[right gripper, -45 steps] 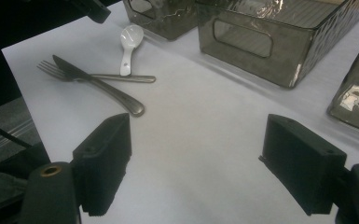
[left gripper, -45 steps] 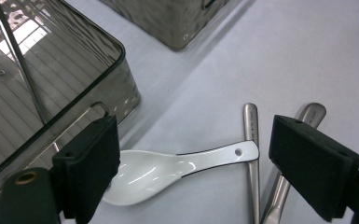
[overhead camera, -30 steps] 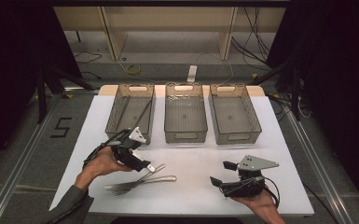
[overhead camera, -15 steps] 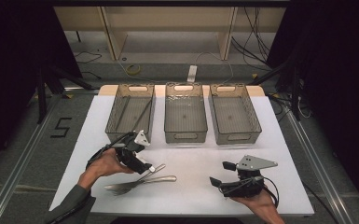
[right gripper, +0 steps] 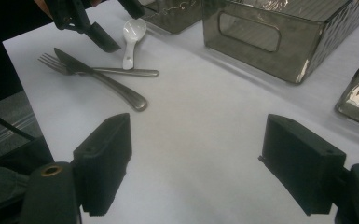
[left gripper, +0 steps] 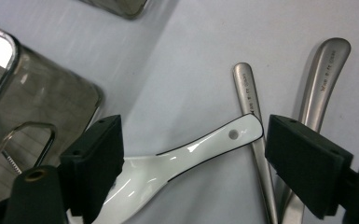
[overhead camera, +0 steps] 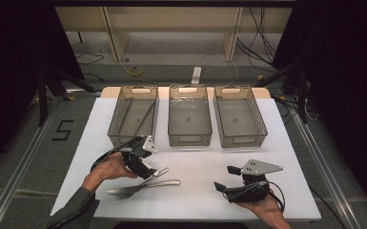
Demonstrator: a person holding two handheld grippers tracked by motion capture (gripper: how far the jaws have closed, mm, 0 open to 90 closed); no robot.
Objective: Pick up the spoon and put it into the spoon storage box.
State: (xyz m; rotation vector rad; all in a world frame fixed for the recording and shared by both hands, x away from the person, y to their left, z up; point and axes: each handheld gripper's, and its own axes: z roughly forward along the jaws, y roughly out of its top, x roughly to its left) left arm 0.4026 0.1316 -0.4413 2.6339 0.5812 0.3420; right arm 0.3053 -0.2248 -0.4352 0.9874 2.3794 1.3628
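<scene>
As the white spoon [left gripper: 186,151] lay flat on the white table [overhead camera: 205,167], its handle was seen between the two black jaws of the left gripper [left gripper: 193,163], with a clear gap left at either pad; nothing was yet held. The jaws, standing wide, had just been closing a little, with the spoon's handle between them. In the left gripper view the spoon's long axis ran slantwise across the gap, the bowl low beside one pad and the holed handle tip raised toward the other, so that the pads would be judged to meet the handle at an angle rather than squarely across it. Just beside the handle tip the ends of two steel handles were seen, those of a fork [overhead camera: 145,183] and a knife [right gripper: 102,77], which lay crossed on the table; the spoon's tip appeared to touch or overlap one of them. The spoon was placed at the near left of the table, directly under the left gripper [overhead camera: 147,169] in the high view. The right gripper [overhead camera: 229,179] was held well apart at the near right, its jaws wide and empty above bare table. Three clear bins [overhead camera: 190,114] were set in a row beyond, the left bin [overhead camera: 133,114] nearest to the spoon.
</scene>
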